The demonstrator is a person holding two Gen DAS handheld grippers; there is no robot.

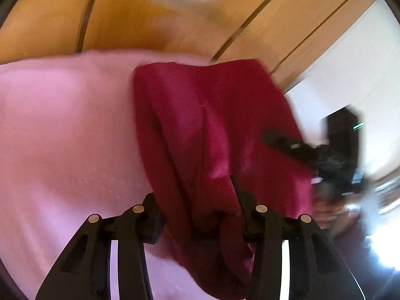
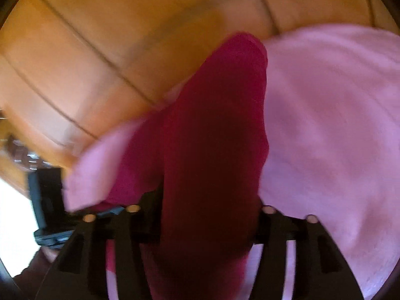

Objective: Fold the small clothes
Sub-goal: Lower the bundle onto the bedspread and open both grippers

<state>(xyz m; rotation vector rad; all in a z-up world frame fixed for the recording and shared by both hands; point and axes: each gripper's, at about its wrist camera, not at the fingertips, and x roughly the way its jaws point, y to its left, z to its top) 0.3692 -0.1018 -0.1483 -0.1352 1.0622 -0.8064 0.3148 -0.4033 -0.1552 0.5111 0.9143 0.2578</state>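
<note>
Crimson garment point(image 1: 212, 135) hangs bunched between the jaws of the left gripper point(image 1: 200, 215), its folds spilling both ahead of the fingers and back down below them toward the camera. The jaws are clenched on the fabric, which hides the fingertips. Off to the right of those jaws, the right gripper point(image 1: 287, 145) shows as a dark blur pressed against the far side of the same cloth.

From the right wrist view, the garment point(image 2: 212, 137) fills the gap between the jaws of the right gripper point(image 2: 200, 215) and runs straight ahead in a dark, thick fold; this pair of jaws is likewise clamped on it. To the left of these jaws, low in the view, part of the left gripper point(image 2: 47, 205) appears as a black blurred shape.

A pink cloth point(image 1: 62, 137) lies under and beside the garment, to the left of the left jaws and to the right of the right jaws point(image 2: 337, 125), over a wooden surface point(image 1: 150, 25) with dark seams.

Both views are motion-blurred. No container shows, and no readable writing or brand can be made out.
</note>
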